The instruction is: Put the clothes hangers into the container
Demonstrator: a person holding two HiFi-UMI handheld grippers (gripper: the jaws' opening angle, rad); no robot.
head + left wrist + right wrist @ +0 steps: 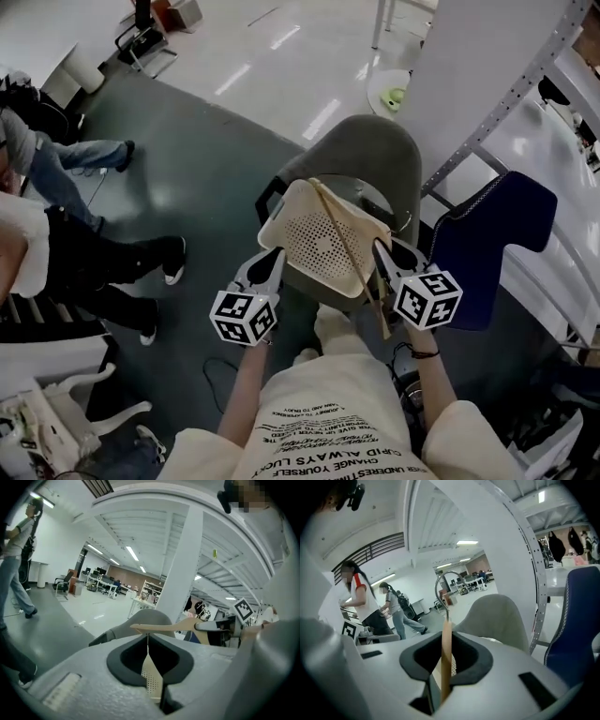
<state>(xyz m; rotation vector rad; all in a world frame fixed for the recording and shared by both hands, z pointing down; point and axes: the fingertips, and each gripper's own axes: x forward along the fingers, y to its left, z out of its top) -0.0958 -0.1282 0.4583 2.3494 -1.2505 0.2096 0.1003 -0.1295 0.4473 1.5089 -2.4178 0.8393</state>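
Observation:
A cream perforated container (317, 239) is held tilted above a grey chair (367, 150). My left gripper (271, 263) is shut on the container's left rim; in the left gripper view the thin perforated wall (153, 678) stands pinched between the jaws of that gripper (149, 641). My right gripper (382, 253) is shut on a wooden clothes hanger (349, 253) that lies slanted across the container. In the right gripper view the hanger's wood (446, 665) runs upright between the jaws of the gripper (445, 641), its metal hook (439, 587) above. The left gripper view shows the hanger (171, 627) lying level.
A blue chair (487, 234) stands right of the grey one. A white perforated rack post (511, 98) rises at the right. People's legs and shoes (117, 267) are on the dark floor to the left. More people stand in the right gripper view (363, 606).

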